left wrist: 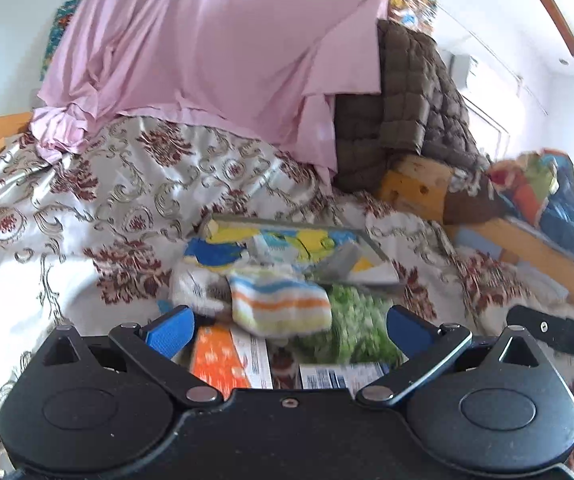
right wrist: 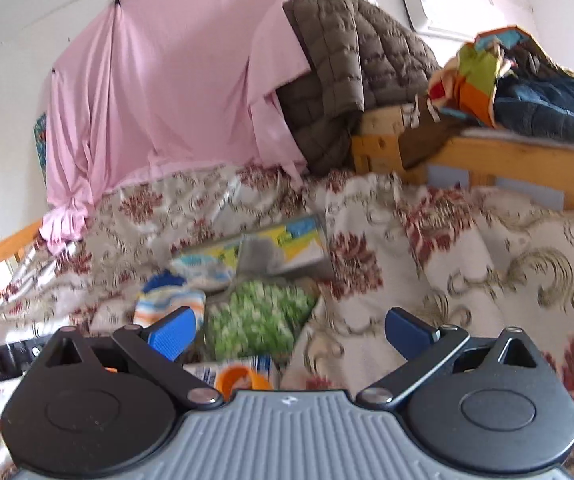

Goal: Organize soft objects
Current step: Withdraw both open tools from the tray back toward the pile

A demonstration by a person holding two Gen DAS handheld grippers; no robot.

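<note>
Down low over a bed draped in a white floral-patterned bedspread with maroon blossoms (left wrist: 87, 208) — both claws spread wide, nothing between the blue pads. Left gripper (left wrist: 287, 330) hovering just short of a fuzzy rolled cloth striped orange, blue and yellow (left wrist: 281, 302), with a fluffy green knitted bundle (left wrist: 357, 320) touching it at 3 o'clock and a white-grey soft item (left wrist: 193, 286) at 9 o'clock. Behind them at 12 o'clock, a flat picture-printed box in yellow and blue (left wrist: 299, 244). Right gripper (right wrist: 289, 332) released too, over the bedspread's fold, green bundle near its left pad at 10 o'clock. Farther back — a hanging pink sheet (right wrist: 167, 92), a brown quilted jacket (right wrist: 351, 60) on a wooden bed frame (right wrist: 527, 164).
</note>
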